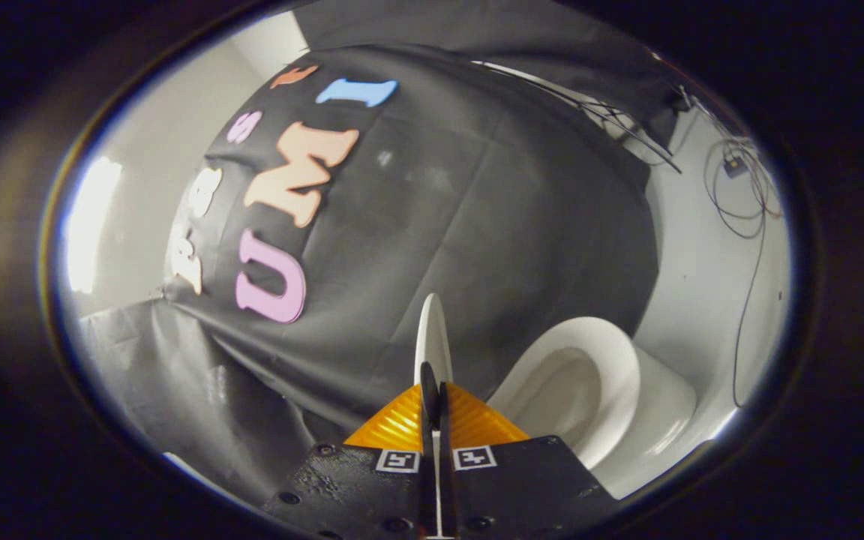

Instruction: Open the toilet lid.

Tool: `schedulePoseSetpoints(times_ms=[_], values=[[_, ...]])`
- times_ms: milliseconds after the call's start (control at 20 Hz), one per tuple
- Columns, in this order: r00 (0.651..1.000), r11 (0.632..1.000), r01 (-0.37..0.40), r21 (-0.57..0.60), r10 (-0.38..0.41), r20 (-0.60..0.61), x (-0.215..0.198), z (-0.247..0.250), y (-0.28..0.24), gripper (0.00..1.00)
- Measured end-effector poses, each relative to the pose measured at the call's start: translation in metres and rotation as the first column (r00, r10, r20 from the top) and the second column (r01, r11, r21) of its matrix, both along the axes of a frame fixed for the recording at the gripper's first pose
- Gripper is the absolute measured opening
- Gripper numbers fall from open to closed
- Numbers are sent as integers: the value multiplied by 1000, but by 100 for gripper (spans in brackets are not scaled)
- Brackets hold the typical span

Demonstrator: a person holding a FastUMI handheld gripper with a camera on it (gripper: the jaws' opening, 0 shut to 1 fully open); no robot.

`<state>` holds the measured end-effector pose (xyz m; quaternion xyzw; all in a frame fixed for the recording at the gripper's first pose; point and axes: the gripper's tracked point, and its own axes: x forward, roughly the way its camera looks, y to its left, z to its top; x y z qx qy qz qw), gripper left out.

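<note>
The tongs [434, 409] are pressed together on the thin edge of the toilet lid [433, 337], one finger on each side of it. The lid stands raised and is seen edge-on, rising straight ahead from between the fingers. To the right of the tongs and a little beyond them is the open toilet bowl [589, 382] with its seat uncovered. Behind both hangs the black cloth wall [477, 225], and loose cables [747, 202] run down the white wall far to the right.

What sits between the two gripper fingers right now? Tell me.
The thin edge of the toilet lid, raised on edge beside the open toilet bowl. The gripper is shut on it, in the gripper view.
</note>
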<state>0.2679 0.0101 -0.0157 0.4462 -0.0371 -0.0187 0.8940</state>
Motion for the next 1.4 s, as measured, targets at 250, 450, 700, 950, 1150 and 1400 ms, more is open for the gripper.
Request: schedulePoseSetpoints(times_ms=[250, 450, 700, 950, 1150, 1400], values=[[998, 973, -51, -224, 39, -57, 12, 42, 42, 2], [994, 920, -73, -384, 35, -105, 18, 60, 69, 2], [989, 852, -118, -509, 57, -134, 27, 82, 112, 2], [983, 776, -159, -611, 71, -167, 38, 94, 155, 2], [977, 713, -206, -670, 111, -183, 49, 103, 195, 2], [966, 650, -259, -714, 163, -201, 61, 104, 247, 2]])
